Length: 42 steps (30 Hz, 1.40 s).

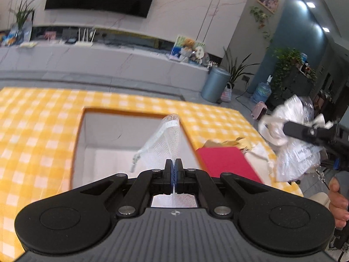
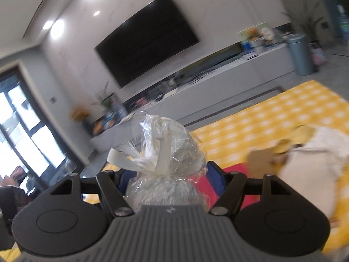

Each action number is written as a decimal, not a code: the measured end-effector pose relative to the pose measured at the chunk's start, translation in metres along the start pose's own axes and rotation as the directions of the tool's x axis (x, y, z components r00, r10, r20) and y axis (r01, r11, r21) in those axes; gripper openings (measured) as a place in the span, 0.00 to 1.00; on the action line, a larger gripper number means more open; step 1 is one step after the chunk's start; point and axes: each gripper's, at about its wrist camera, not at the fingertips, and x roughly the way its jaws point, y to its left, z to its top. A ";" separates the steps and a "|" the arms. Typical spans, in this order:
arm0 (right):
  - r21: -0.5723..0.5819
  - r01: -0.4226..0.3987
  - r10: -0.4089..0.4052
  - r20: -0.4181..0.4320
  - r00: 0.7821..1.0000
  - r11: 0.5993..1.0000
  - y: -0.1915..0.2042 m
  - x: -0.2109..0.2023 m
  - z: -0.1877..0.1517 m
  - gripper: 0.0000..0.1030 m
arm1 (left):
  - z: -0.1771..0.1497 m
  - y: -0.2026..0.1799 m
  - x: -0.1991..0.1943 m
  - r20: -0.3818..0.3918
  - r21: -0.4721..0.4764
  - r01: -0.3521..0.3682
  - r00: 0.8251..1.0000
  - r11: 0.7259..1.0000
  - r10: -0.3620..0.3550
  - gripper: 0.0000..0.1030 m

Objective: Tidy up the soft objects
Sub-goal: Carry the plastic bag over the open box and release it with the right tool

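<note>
In the left wrist view, at 6 o'clock, the left claw [image 1: 173, 170] is pressed together, pinching a white mesh bag [image 1: 165, 137] that stands up from the tips over the open white bin [image 1: 104, 131]. The bin sits on a table [image 1: 39, 118] covered in yellow check cloth. At 3 o'clock the right claw [image 1: 309, 131] carries a clear plastic bundle [image 1: 292, 152] above the table's edge; a hand [image 1: 337, 203] grips its handle at 4 o'clock. A red flat item [image 1: 226, 163] and a tan piece [image 1: 214, 144] lie just beside the bin, toward 3 o'clock.

In the right wrist view, at 6 o'clock, the right claw [image 2: 170, 174] stands spread wide around the plastic bundle [image 2: 165, 152], whose white tie sits at centre; the pads appear to press its sides. A cream soft object [image 2: 316, 157] lies on the table at 3 o'clock.

Step in hand, as judged: both items are in carriage toward the bin. The next move calls for lowering the mesh bag inside the walls before release, then bringing the bundle over the opening.

Hidden or unclear: the bundle's contents, the bin's near wall behind the left claw, and the motion-blurred heap at 3 o'clock.
</note>
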 end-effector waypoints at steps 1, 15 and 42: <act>-0.012 -0.011 0.011 -0.024 1.000 1.000 0.008 0.011 -0.004 0.67 | -0.003 0.006 0.002 -0.014 -0.011 0.001 1.000 1.000 -0.001 0.01; -0.083 0.014 -0.033 -0.231 0.972 0.996 0.045 0.107 -0.048 0.67 | -0.027 0.047 0.020 -0.193 0.030 -0.243 0.950 0.969 0.245 0.07; -0.218 0.016 -0.104 -0.398 0.911 0.976 0.101 0.165 -0.113 0.67 | -0.015 0.075 -0.049 0.060 -0.071 -0.611 0.786 0.788 0.615 0.83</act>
